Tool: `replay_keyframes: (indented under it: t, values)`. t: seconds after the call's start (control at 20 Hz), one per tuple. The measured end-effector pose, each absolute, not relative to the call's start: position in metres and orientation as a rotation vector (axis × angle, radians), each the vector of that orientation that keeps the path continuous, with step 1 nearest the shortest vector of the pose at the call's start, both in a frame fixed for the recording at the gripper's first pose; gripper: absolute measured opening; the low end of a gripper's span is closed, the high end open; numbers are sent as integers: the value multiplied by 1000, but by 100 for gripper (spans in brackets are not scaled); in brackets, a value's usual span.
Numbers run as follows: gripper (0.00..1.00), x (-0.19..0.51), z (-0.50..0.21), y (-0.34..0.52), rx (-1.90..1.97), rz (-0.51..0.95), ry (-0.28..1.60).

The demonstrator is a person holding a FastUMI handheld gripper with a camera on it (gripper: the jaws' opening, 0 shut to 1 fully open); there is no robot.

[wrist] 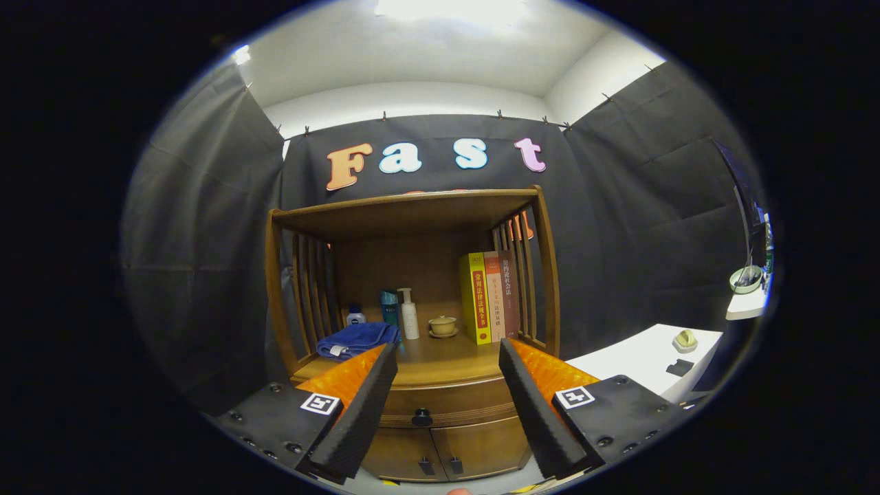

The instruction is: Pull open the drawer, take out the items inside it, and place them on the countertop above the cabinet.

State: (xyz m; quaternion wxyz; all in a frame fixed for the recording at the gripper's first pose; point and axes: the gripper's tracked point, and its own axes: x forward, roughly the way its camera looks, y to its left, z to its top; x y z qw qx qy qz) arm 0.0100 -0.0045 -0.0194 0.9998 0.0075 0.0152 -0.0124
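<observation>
A wooden cabinet stands ahead of me with its drawer (447,405) closed; a round black knob (421,416) sits at the drawer's middle. Above the drawer lies the wooden countertop (440,363), under a slatted shelf frame. My gripper (447,357) is open, its two black-padded orange fingers (364,405) spread wide with nothing between them. The knob shows between the fingers, some way beyond them. Whatever the drawer holds is hidden.
On the countertop lie a folded blue towel (357,339), small bottles (390,308), a white pump bottle (409,314), a lidded cup on a saucer (443,326) and upright books (489,297). Two small cabinet doors (440,454) sit below the drawer. A white table (639,357) stands right.
</observation>
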Motion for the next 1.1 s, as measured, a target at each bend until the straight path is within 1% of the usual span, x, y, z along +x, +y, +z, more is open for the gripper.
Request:
replay_keyframes:
  t: [0.35, 0.6, 0.9, 1.1]
  values:
    - [98, 19, -25, 4, 12, -21, 36]
    - [98, 43, -19, 19, -22, -5, -26]
    - [98, 77, -82, 51, -29, 75, -29]
    - [98, 99, -149, 56, -11, 91, 22]
